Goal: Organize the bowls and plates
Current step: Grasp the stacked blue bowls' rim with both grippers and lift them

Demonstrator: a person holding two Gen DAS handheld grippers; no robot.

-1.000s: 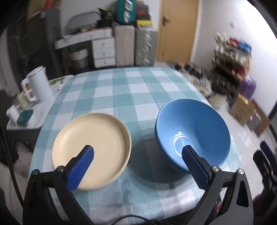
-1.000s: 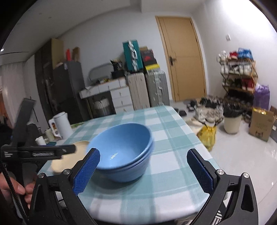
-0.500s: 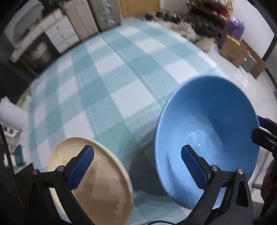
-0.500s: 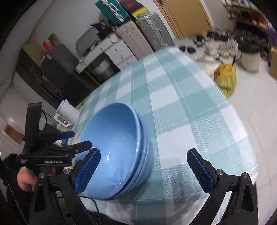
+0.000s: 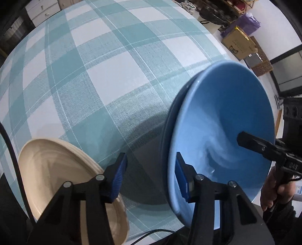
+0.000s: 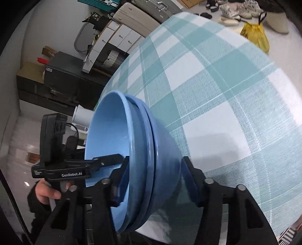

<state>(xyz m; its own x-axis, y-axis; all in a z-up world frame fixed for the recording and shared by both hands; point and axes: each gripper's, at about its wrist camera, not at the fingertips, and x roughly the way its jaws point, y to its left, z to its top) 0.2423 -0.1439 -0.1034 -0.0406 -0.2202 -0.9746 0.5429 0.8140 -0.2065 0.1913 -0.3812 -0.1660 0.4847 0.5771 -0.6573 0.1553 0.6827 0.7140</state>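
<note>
blue bowls nested together; cream plate holds nothing.

A lived-in home room: a bench under a teal checked tablecloth, suitcases and a white drawer unit at the far wall, shoes scattered on the floor, a cardboard box nearby.

Glossy blue bowls, matt cream plate, woven checked tablecloth.
</note>
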